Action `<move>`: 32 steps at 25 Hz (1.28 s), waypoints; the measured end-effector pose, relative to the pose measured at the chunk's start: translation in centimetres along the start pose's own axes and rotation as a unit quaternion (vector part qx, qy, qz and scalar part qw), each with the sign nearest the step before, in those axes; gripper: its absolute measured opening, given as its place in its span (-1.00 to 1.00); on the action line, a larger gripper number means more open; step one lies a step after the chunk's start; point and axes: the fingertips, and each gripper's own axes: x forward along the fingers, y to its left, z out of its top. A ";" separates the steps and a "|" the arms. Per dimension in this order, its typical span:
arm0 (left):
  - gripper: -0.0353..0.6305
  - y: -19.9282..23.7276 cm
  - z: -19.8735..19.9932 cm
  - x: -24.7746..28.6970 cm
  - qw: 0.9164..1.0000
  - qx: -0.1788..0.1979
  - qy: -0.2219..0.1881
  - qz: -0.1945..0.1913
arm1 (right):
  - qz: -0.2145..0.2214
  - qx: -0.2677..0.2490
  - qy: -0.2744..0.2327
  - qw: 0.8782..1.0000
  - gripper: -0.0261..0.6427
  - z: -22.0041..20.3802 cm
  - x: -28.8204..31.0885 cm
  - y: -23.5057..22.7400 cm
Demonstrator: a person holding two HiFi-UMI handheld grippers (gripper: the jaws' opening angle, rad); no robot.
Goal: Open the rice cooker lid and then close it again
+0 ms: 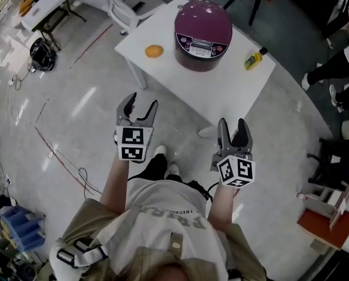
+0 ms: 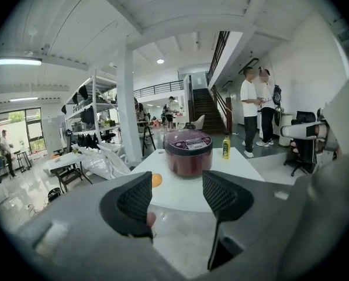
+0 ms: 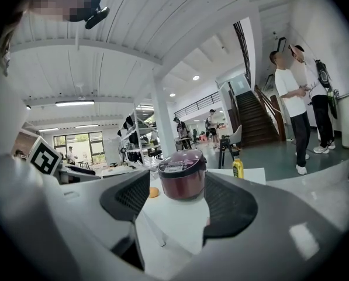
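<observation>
A purple rice cooker (image 1: 202, 33) with its lid down stands on the white table (image 1: 162, 63), its control panel facing me. It also shows ahead in the left gripper view (image 2: 188, 151) and the right gripper view (image 3: 182, 174). My left gripper (image 1: 140, 102) hovers over the floor short of the table's near edge, jaws apart, nothing between them. My right gripper (image 1: 233, 124) sits lower and to the right, also open and empty. Both point toward the cooker, well apart from it.
An orange fruit (image 1: 154, 51) lies left of the cooker; a yellow bottle (image 1: 254, 58) stands to its right. Two people (image 2: 257, 110) stand beyond the table near a staircase. White chairs (image 1: 127, 7) and a side table are at the far left. Cables run over the floor (image 1: 63, 157).
</observation>
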 end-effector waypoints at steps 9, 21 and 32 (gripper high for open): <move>-0.05 2.8 3.0 5.9 0.999 0.013 -0.020 -0.038 | -0.033 -0.005 -0.013 0.999 -0.11 1.1 4.8 0.4; -0.05 3.7 2.4 9.5 0.997 0.019 -0.006 -0.073 | -0.062 0.000 0.006 0.998 -0.11 -0.5 6.9 0.3; -0.05 3.7 2.6 13.3 0.998 0.012 0.008 -0.057 | -0.043 -0.002 0.015 0.999 -0.11 -0.1 11.4 -2.2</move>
